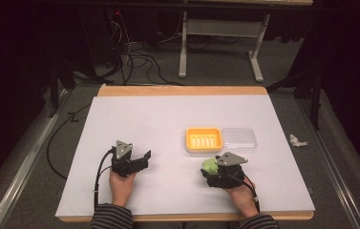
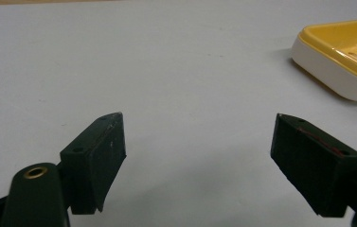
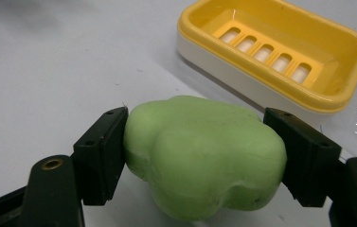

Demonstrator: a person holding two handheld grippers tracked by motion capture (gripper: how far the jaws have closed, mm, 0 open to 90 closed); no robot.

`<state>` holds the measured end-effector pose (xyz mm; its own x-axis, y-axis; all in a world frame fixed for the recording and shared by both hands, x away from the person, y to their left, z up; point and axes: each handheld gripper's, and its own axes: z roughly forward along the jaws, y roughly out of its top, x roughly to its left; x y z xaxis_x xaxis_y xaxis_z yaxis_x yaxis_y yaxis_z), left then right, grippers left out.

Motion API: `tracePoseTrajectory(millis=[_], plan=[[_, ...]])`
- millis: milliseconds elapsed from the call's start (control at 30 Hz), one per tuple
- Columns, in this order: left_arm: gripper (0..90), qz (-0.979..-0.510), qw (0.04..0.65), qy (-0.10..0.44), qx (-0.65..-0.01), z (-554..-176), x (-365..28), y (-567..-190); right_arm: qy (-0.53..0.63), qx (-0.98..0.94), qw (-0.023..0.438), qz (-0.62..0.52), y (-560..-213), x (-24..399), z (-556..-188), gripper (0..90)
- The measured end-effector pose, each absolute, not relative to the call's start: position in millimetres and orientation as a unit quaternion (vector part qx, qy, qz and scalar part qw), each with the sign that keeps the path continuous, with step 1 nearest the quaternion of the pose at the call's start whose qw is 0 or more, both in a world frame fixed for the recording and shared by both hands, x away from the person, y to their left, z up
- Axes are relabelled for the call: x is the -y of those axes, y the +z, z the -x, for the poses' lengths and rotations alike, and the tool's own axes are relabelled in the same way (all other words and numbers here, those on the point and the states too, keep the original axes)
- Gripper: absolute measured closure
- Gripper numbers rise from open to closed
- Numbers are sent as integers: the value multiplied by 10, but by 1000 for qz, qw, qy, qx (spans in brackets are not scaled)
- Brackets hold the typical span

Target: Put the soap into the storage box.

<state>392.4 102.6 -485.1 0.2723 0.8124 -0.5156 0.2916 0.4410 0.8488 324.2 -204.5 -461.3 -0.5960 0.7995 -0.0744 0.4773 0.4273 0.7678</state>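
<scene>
Right gripper [image 3: 200, 142] clamps green soap [image 3: 204, 161] just short of yellow soap dish [image 3: 280, 47]; left gripper [image 2: 197, 161] jaws wide, empty, over white table [image 2: 143, 61].

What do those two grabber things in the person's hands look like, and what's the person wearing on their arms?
Both are black. The left gripper and the right gripper each carry a grey three-cornered plate on top and trail a black cable. Up close, each has two chunky black jaws with flat pads and small screw holes, plus a brass-coloured ring near the base. The left sleeve and right sleeve are dark with thin stripes.
</scene>
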Motion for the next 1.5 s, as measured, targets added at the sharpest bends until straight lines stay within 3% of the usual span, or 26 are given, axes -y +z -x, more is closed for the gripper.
tracePoseTrajectory(millis=[300, 600, 1500], plan=[[194, -487, 632, 206, -567, -3924, -1027, -4852, 377, -813, 210, -391, -4523, 2065, -3252, 270], [193, -486, 633, 206, -566, -3923, -1029, -4851, 407, -797, 165, -416, -4412, 2192, -3319, 269], [192, -486, 633, 205, -566, -3923, -1030, -4850, 443, -777, 166, -415, -4102, 2252, -3555, 269]])
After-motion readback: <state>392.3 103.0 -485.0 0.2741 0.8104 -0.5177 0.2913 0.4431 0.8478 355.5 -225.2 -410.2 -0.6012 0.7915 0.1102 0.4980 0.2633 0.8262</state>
